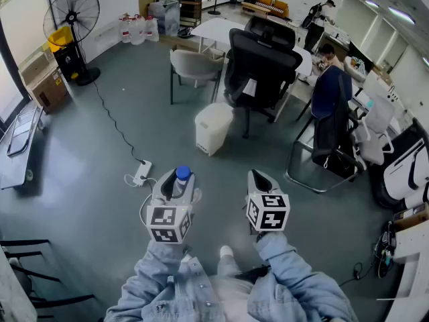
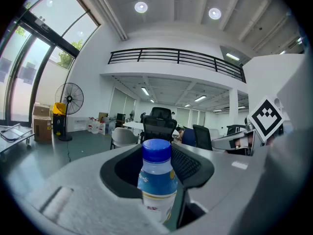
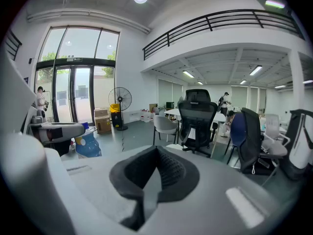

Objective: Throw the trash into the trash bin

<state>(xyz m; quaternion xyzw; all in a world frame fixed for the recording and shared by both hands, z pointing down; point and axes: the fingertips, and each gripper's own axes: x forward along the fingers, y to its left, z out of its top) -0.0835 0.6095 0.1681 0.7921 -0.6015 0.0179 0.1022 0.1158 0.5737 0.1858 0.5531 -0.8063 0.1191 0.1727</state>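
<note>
A small plastic bottle with a blue cap and a blue and white label stands upright between the jaws of my left gripper, which is shut on it. In the left gripper view the bottle fills the gap between the black pads. My right gripper is beside it to the right, its jaws shut with nothing in them; the right gripper view shows its pads meeting. A white trash bin with its lid down stands on the floor ahead, well beyond both grippers.
Behind the bin are a black office chair and a grey chair. A blue-backed chair stands to the right. A power strip with its cable lies on the floor left of the bottle. A fan and cardboard boxes are far left.
</note>
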